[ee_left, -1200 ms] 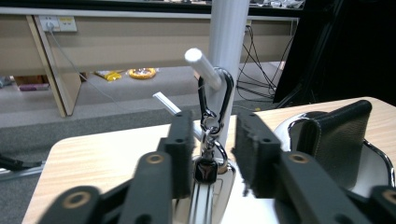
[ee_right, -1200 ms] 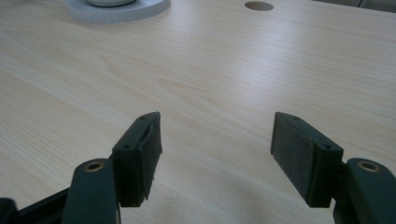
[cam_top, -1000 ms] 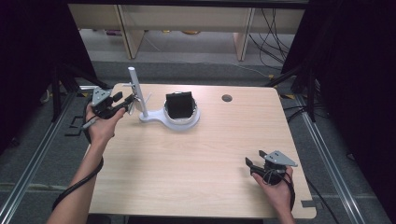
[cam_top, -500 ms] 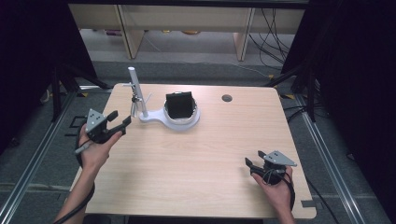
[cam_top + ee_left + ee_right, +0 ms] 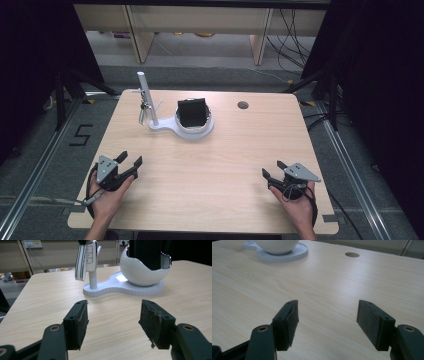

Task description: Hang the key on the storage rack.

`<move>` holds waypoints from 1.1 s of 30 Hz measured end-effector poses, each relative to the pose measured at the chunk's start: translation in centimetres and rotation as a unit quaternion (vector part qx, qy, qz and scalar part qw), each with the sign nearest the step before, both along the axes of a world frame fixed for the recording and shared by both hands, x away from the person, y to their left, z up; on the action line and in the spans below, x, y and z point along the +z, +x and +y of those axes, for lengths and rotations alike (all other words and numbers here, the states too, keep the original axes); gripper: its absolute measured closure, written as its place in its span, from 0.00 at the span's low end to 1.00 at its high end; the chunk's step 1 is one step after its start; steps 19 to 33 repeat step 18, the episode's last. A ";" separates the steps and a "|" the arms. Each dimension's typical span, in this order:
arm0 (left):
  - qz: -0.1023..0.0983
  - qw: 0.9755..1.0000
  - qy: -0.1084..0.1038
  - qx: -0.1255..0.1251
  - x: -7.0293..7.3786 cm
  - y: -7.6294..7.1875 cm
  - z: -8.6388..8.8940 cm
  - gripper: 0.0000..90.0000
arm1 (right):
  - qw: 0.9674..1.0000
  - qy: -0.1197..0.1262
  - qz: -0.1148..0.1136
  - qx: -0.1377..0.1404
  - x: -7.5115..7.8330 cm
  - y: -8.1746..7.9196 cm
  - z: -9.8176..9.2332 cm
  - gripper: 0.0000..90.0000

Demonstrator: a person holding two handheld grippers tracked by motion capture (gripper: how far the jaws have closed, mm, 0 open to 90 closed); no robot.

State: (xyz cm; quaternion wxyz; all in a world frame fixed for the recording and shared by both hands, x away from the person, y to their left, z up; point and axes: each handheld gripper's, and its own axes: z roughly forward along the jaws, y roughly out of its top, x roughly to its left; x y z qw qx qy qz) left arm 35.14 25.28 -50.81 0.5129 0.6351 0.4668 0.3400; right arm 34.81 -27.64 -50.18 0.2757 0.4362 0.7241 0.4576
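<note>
Both grippers sit at the near edge of the table (image 5: 225, 165), apart from everything; left gripper (image 5: 131, 163) at approx 7 o'clock of the tabletop, jaws spread wide w/ nothing between them; right gripper (image 5: 272, 169) at approx 5 o'clock, jaws likewise parted and empty. Farther off, toward 11–12 o'clock, stands the white stand (image 5: 172, 127): a flat base w/ an upright post (image 5: 146, 97) and a white bowl (image 5: 196, 129) holding a black insert (image 5: 192, 112). A white key fob (image 5: 85, 258) hangs on the post, seen straight ahead in the left gripper view; it's well apart from both grippers. Judgement: hands are parked, no grasp in hand; the fob looks placed. If more is wanted, next move needs the left gripper to travel fwd toward 11 o'clock, jaws lined up either side of the fob.
</note>
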 end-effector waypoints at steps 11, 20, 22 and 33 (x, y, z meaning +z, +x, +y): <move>-0.004 1.000 -0.004 0.001 -0.8 0.0 -0.1 0.44 | 1.000 0.003 -0.012 0.007 1.0 -0.9 0.5 0.39; 0.005 1.000 -0.005 -0.001 -1.2 0.2 0.0 0.44 | 1.000 -0.001 -0.019 0.010 0.8 -0.9 0.4 0.39; 0.005 1.000 -0.005 -0.001 -1.2 0.2 0.0 0.44 | 1.000 -0.001 -0.019 0.010 0.8 -0.9 0.4 0.39; 0.005 1.000 -0.005 -0.001 -1.2 0.2 0.0 0.44 | 1.000 -0.001 -0.019 0.010 0.8 -0.9 0.4 0.39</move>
